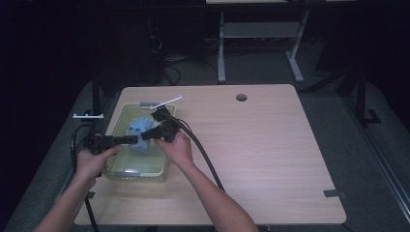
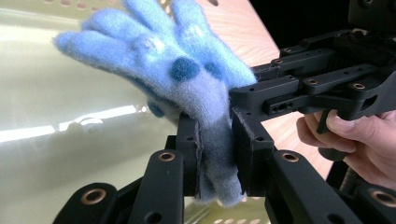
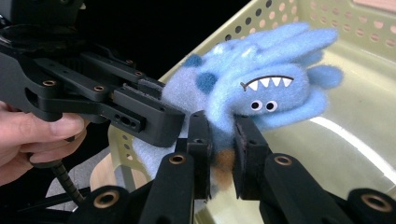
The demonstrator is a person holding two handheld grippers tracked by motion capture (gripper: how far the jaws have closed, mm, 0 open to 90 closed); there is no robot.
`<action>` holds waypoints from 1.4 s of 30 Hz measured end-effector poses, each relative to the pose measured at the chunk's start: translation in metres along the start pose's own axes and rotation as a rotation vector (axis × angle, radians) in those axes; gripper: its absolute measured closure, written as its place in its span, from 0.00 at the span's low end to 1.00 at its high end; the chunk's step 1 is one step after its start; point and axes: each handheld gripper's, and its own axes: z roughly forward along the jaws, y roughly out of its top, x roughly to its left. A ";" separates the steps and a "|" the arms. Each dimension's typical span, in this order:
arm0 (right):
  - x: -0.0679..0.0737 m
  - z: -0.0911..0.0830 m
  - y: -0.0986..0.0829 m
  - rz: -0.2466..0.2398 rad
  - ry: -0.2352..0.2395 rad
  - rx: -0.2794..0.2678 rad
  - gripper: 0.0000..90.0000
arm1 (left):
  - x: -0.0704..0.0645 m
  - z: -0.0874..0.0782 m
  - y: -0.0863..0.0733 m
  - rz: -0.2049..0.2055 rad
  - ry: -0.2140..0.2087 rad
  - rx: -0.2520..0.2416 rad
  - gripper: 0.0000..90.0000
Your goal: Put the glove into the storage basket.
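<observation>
Fleecy blue toy (image 3: pixel 261 93), probably light and floppy, hangs over the basket (image 1: pixel 123 170); 2 grippers, left (image 2: pixel 217 154) and right (image 3: pixel 223 149), each pinch its soft lower edge.

A dim lab: bare wooden table (image 1: pixel 270 145), metal bench frame (image 1: pixel 261 38), cables (image 1: pixel 169 60) on the floor

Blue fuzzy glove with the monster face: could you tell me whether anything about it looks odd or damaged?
No damage shows. The blue fuzzy monster-face glove hangs above the pale green perforated plastic basket, pinched by both the left gripper and right gripper, so it is bunched rather than flat.
</observation>
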 end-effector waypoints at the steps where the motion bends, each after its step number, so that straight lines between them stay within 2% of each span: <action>1: -0.001 0.001 0.000 0.004 0.002 0.002 0.88 | 0.002 0.001 0.000 0.007 0.010 0.006 0.82; 11: -0.006 0.018 -0.004 0.023 -0.002 0.033 0.88 | 0.012 0.005 -0.003 -0.002 0.054 0.051 0.82; 13: -0.008 0.023 -0.005 0.029 -0.002 0.045 0.87 | 0.014 0.007 -0.003 0.016 0.074 0.069 0.82; 17: -0.011 0.029 -0.007 0.041 -0.002 0.046 0.87 | 0.016 0.008 -0.003 0.013 0.092 0.073 0.82; 26: -0.013 0.030 -0.008 0.058 -0.008 0.037 0.86 | 0.018 0.008 -0.003 0.010 0.105 0.059 0.83; 29: -0.014 0.025 -0.008 0.051 -0.045 0.021 0.81 | 0.019 0.010 -0.003 0.009 0.126 0.063 0.84; 32: -0.016 0.019 -0.009 0.062 -0.044 0.020 0.79 | 0.020 0.016 -0.003 0.019 0.160 0.103 0.84; 36: -0.017 0.016 -0.011 0.055 -0.043 0.028 0.79 | 0.020 0.031 -0.005 0.051 0.244 0.223 0.84; 40: -0.018 0.014 -0.013 0.051 -0.042 0.035 0.78 | 0.020 0.044 -0.008 0.054 0.298 0.290 0.83; 42: -0.018 0.013 -0.014 0.053 -0.038 0.031 0.78 | 0.020 0.046 -0.007 0.056 0.315 0.299 0.81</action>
